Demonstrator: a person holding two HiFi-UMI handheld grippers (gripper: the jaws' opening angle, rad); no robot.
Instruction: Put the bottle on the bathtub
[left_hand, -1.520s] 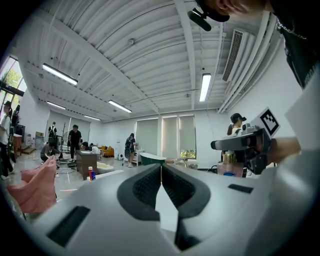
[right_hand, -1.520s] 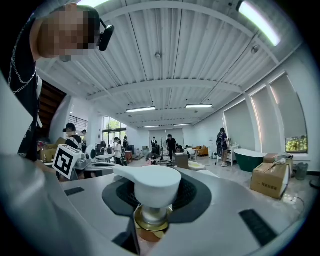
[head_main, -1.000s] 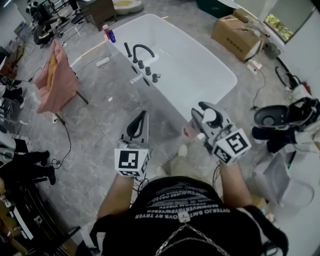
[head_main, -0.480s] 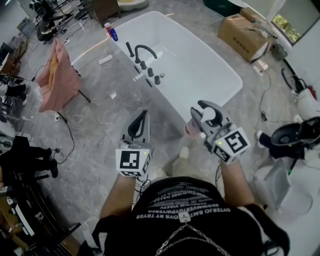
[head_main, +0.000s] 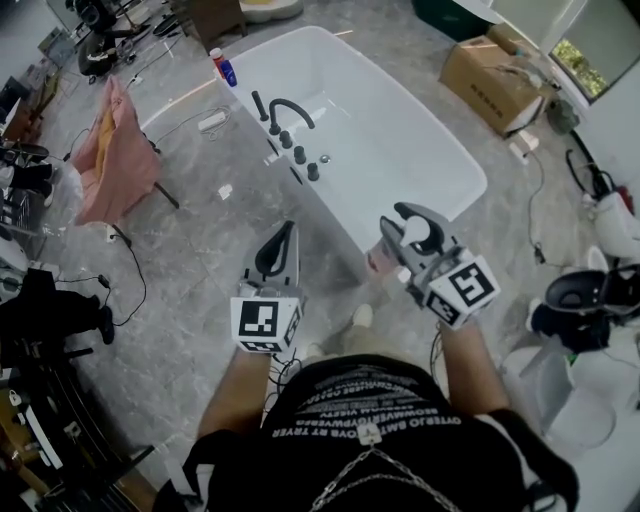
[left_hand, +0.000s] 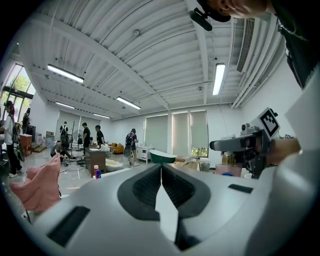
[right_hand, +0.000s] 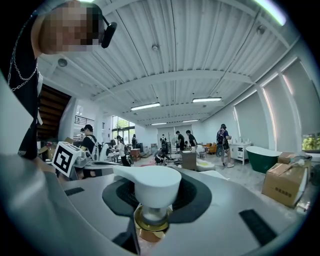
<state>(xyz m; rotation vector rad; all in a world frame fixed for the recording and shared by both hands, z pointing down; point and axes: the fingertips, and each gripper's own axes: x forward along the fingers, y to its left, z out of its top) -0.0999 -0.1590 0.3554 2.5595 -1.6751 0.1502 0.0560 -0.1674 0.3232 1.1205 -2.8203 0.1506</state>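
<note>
The white bathtub (head_main: 400, 130) lies ahead of me in the head view, with a black faucet (head_main: 283, 108) on its left rim. My right gripper (head_main: 415, 224) is shut on a pump bottle (head_main: 381, 262) with a white pump head, a gold collar and a pinkish body. The right gripper view shows that pump head (right_hand: 152, 184) upright between the jaws. My left gripper (head_main: 290, 230) is level beside it, shut and empty; its jaws (left_hand: 161, 169) meet with nothing between them. The left gripper view also shows the right gripper (left_hand: 240, 145) holding the bottle (left_hand: 227, 171).
A small red and blue bottle (head_main: 221, 66) stands at the tub's far left corner. A pink cloth (head_main: 115, 150) hangs over a stand at left. A cardboard box (head_main: 495, 75) sits beyond the tub. Cables and gear lie on the grey floor. People stand far off (right_hand: 223, 142).
The bathtub has come closer and lower in the head view as both grippers moved forward together. The bottle stays in the right gripper; the left stays shut.
</note>
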